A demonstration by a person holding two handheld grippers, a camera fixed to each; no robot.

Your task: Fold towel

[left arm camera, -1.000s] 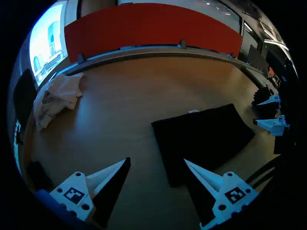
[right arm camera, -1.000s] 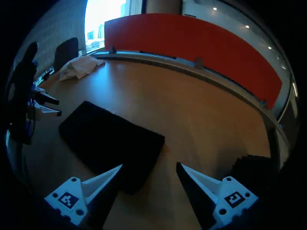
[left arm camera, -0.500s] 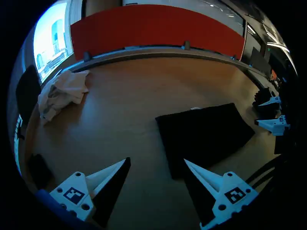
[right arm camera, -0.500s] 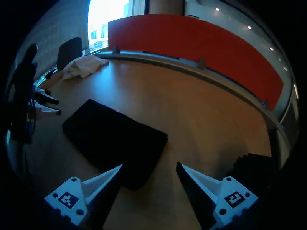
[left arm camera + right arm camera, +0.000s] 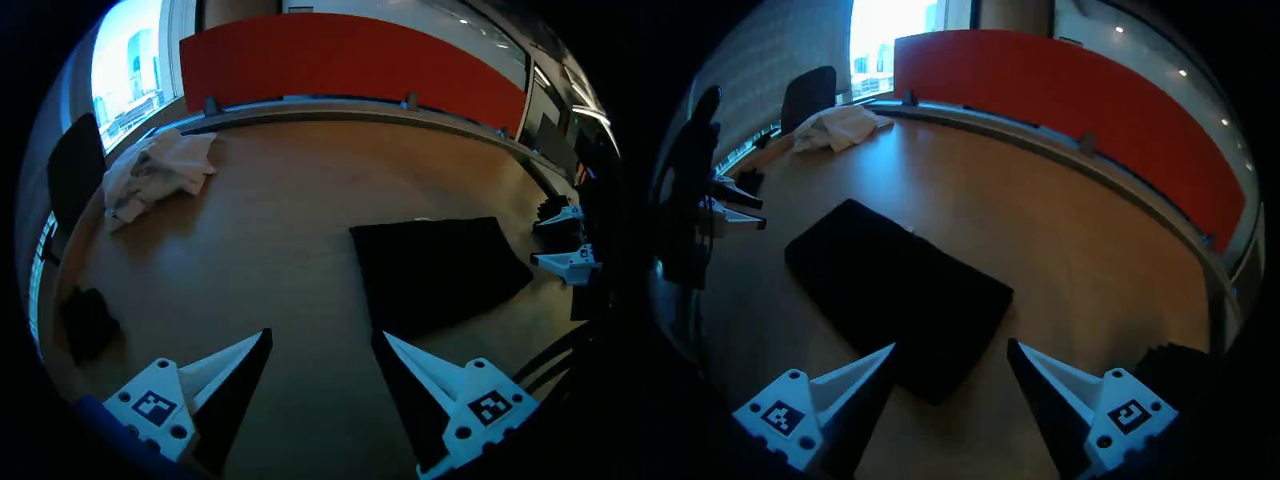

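Your left gripper (image 5: 322,342) and right gripper (image 5: 952,350) both have fingers (image 5: 212,370) spread apart, with the flat black folded towel (image 5: 896,292) on the wooden table (image 5: 1056,232) ahead. Fingers carry square black-and-white code tags (image 5: 154,406) — patterns, not text.

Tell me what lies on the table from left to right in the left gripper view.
small dark object → crumpled white cloth → black towel → right gripper, open at the far right edge.
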